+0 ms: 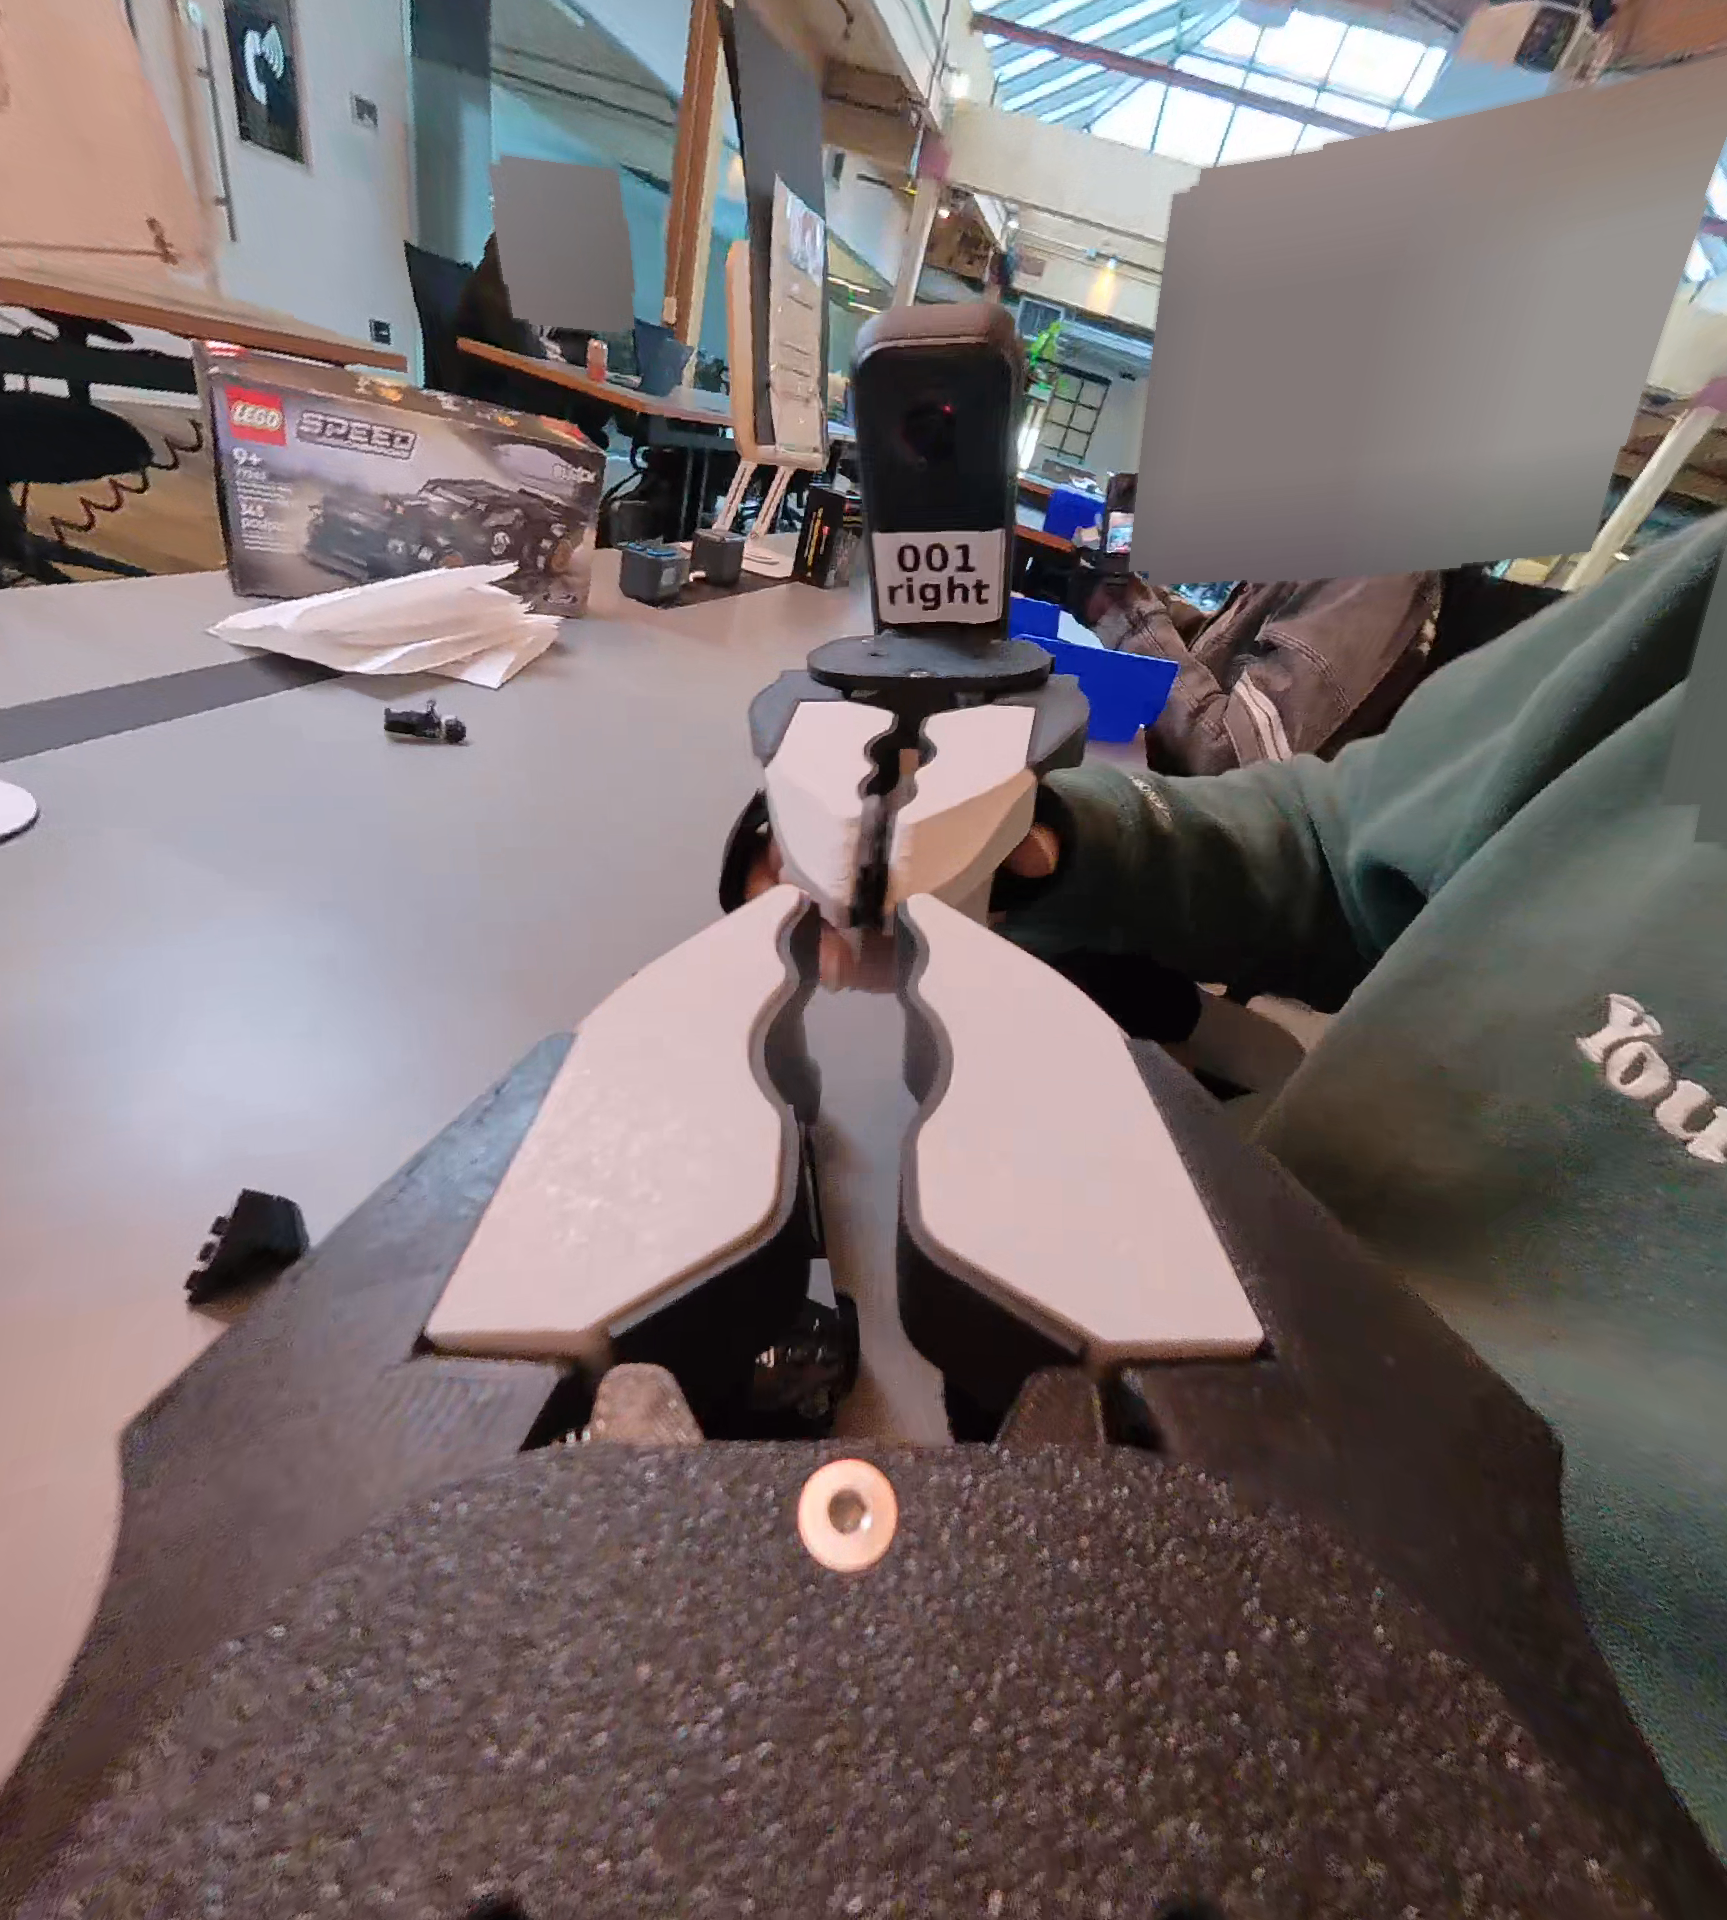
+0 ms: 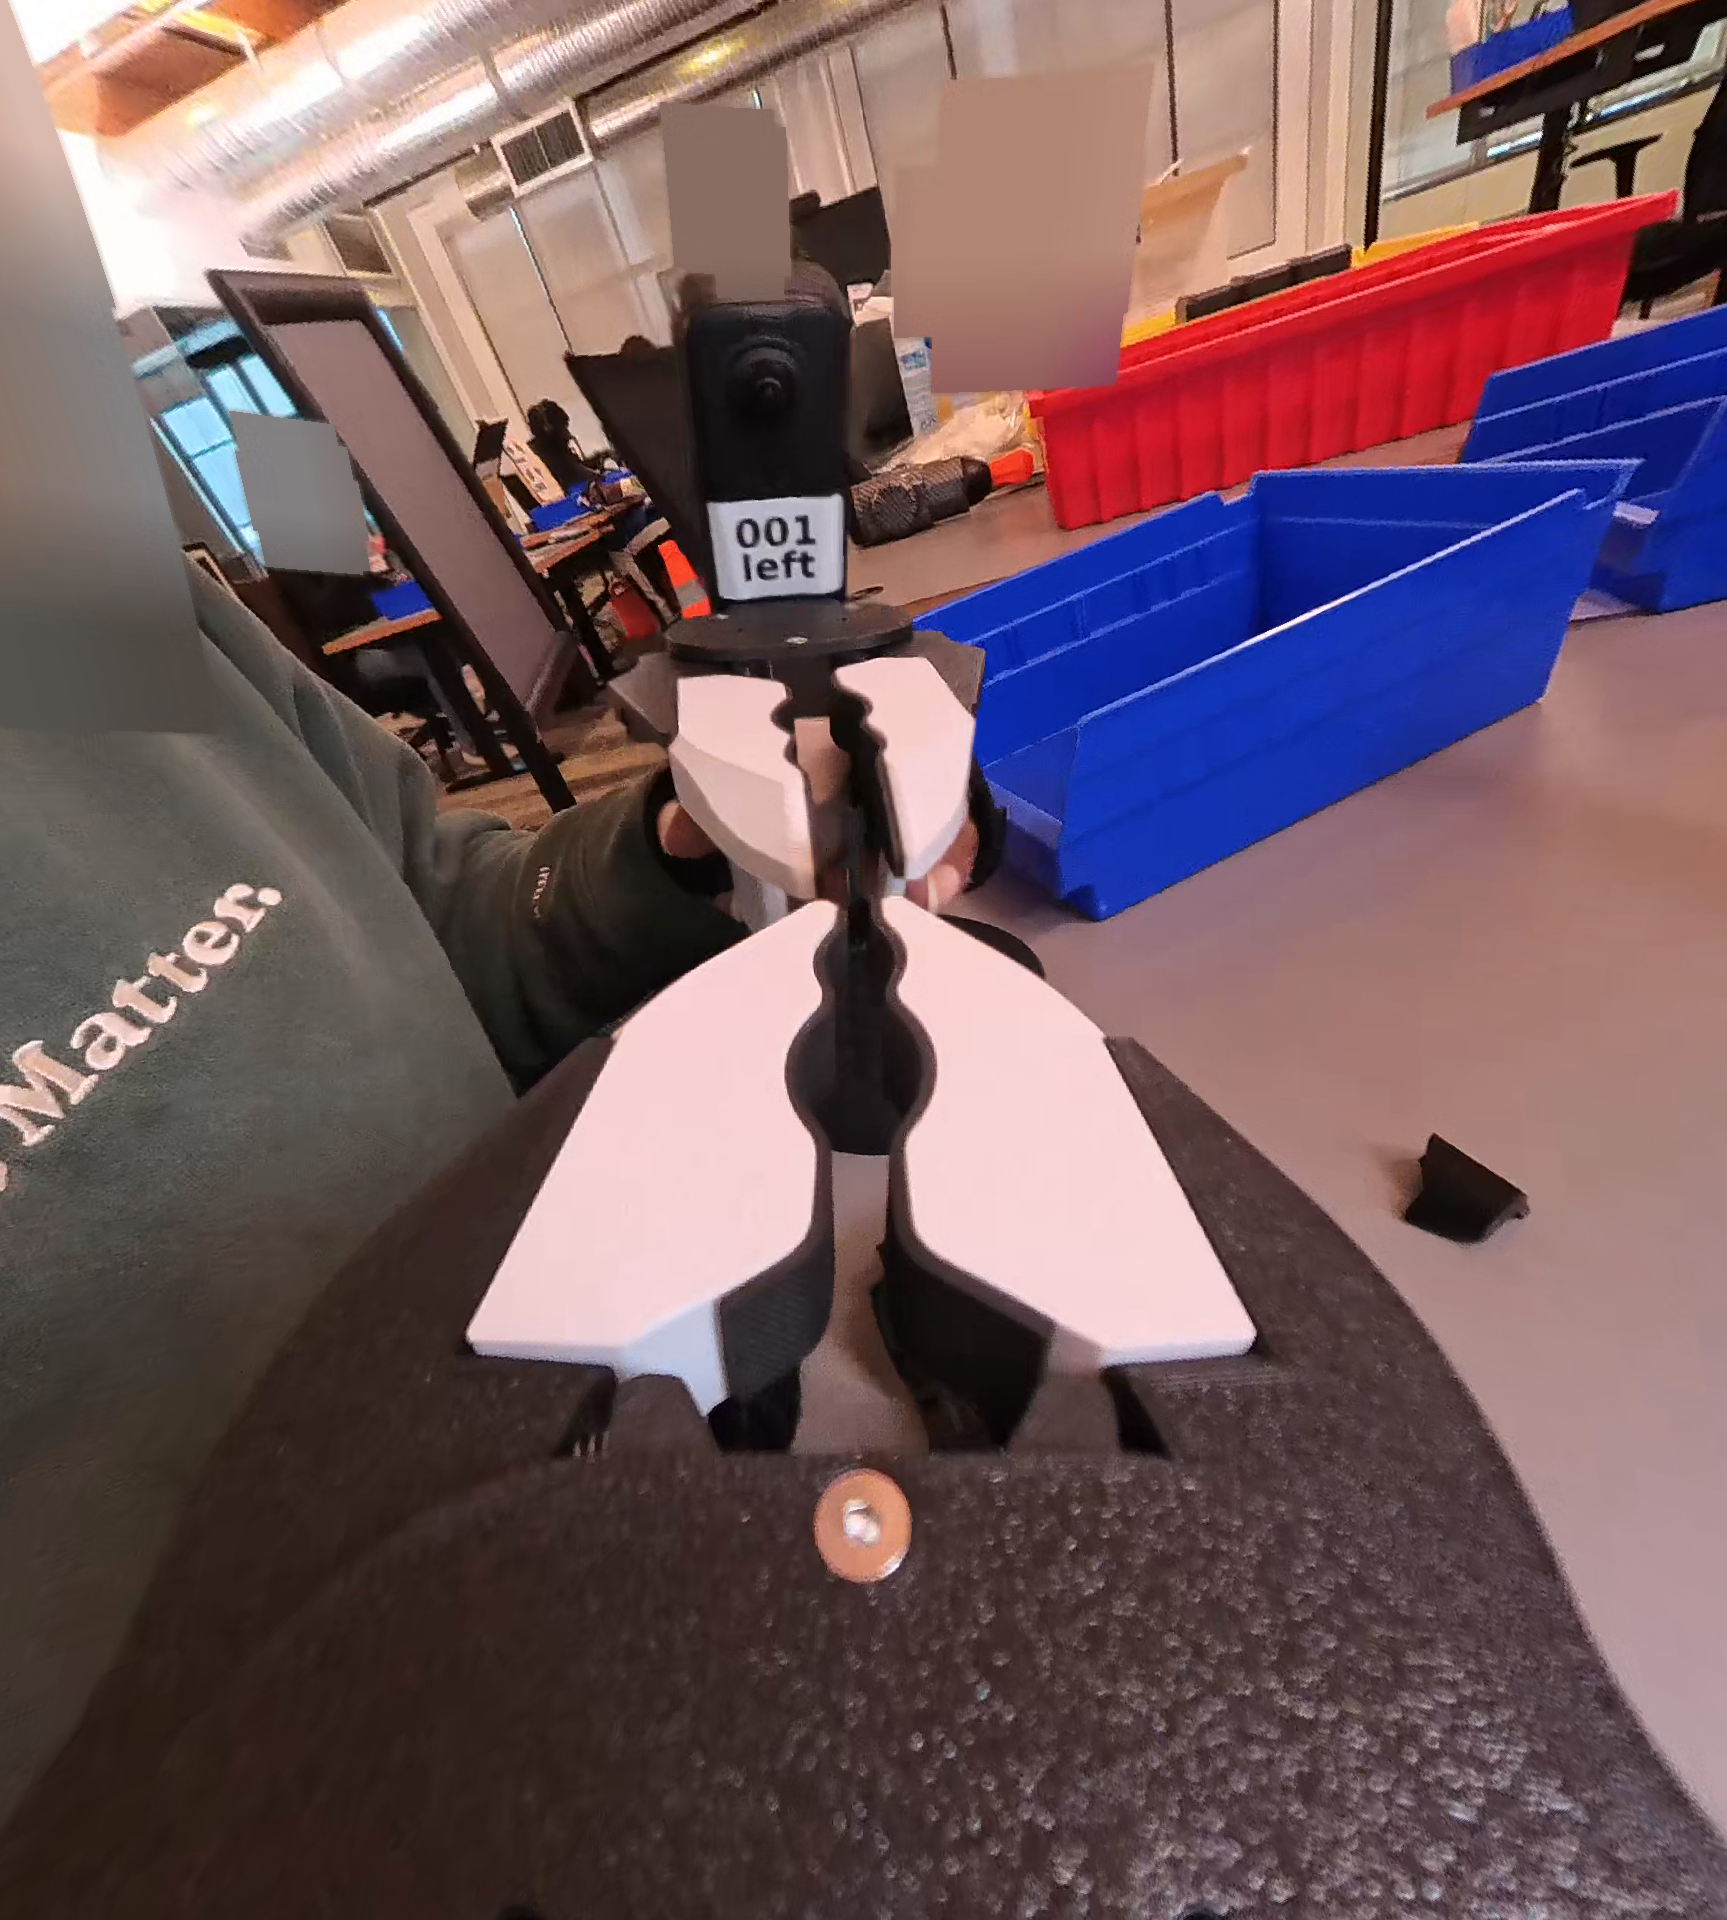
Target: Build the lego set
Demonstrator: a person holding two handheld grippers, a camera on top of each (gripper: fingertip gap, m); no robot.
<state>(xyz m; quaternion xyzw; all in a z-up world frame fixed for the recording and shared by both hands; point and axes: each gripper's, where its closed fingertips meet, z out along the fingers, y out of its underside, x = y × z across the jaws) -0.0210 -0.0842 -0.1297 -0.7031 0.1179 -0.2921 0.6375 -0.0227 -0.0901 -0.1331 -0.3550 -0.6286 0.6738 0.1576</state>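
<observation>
My two grippers meet tip to tip above the grey table (image 1: 267,935). My right gripper (image 2: 857,920) is shut on a thin black lego piece (image 2: 851,940) that sticks out past its tips. In the left wrist view the right gripper (image 1: 869,904) faces me with that piece (image 1: 874,862) in its jaws. My left gripper (image 1: 854,920) has its jaws a narrow gap apart, and the piece's end reaches between its tips. I cannot tell if it touches them. A loose black sloped piece (image 1: 246,1252) lies on the table and also shows in the right wrist view (image 2: 1461,1200).
A small black lego assembly (image 1: 426,722) lies farther back near white paper bags (image 1: 391,629) and the set's box (image 1: 402,488). Blue bins (image 2: 1254,665) and a red bin (image 2: 1337,353) stand at the right. A person's green sleeve (image 1: 1254,873) holds the grippers. The tips of both grippers are at nearly the same place.
</observation>
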